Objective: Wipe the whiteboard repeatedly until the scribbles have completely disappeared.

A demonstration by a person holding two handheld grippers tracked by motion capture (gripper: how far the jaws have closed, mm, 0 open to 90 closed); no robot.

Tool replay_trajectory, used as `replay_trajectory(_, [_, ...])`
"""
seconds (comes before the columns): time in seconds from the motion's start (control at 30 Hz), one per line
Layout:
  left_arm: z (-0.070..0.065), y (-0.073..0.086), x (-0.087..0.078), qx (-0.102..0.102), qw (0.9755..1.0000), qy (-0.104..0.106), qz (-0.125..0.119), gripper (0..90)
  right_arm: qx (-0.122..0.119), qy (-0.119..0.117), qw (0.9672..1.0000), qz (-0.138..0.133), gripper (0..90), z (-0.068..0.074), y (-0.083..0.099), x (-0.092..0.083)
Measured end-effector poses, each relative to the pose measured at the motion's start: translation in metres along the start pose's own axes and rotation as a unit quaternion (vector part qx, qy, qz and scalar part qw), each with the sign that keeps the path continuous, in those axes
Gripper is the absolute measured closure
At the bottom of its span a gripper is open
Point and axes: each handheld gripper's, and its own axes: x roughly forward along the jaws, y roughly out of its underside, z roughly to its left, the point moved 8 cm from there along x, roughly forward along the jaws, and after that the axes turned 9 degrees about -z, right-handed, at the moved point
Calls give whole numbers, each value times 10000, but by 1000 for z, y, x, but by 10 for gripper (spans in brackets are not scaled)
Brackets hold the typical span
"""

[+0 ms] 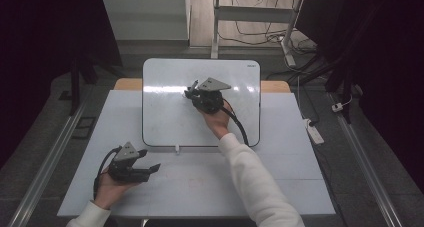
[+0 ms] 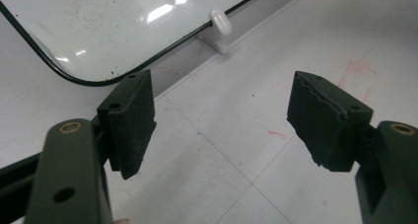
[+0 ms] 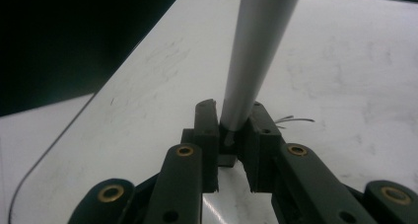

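- Dark room around a white tabletop (image 1: 280,177); a whiteboard (image 1: 165,122) lies flat at its far middle.
- My right tool (image 1: 192,93) is over the board's upper middle, clenched on a grey marker (image 3: 256,46) whose long axis runs away from the jaws and slants down toward the board; I cannot see its tip.
- A faint stroke (image 3: 295,119) lies just beside that tool.
- My left tool (image 2: 222,125) rests well apart at the near left, released, nothing between its pads.
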Motion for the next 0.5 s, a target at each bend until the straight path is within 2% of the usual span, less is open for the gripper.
replay_trajectory(0.03, [0, 0, 0, -2, 10000, 1, -3, 272, -6, -28, 10000, 1, 780, -2, -2, 1])
replay_trajectory(0.17, [0, -1, -1, 1, 10000, -7, -23, 272, 340, 525, 9975, -325, 781, -39, -19, -3])
replay_trajectory(0.23, [0, 0, -1, -8, 10000, -3, -18, 272, 495, 568, 9964, -397, 780, -45, -22, -4])
replay_trajectory(0.27, [1, 0, 0, -6, 10000, -1, -6, 272, 474, 581, 9964, -399, 780, -43, -21, -3])
replay_trajectory(0.3, [1, 0, 1, -5, 10000, 4, 7, 272, 445, 473, 9973, -345, 780, -36, -19, -2])
replay_trajectory(0.37, [1, 0, 1, 5, 10000, -2, 21, 272, 404, 136, 9988, -223, 780, -17, -12, 4])
replay_trajectory(0.4, [0, 0, 1, 8, 10000, -4, 14, 272, 253, -47, 9996, -121, 780, -5, -7, 9])
replay_trajectory(0.43, [0, 0, 0, 9, 10000, -7, 6, 272, 145, -79, 9998, -66, 780, 1, -5, 11])
replay_trajectory(0.5, [0, 0, -2, -3, 10000, -22, -21, 272, 118, -41, 9999, -74, 780, -2, -8, 12])
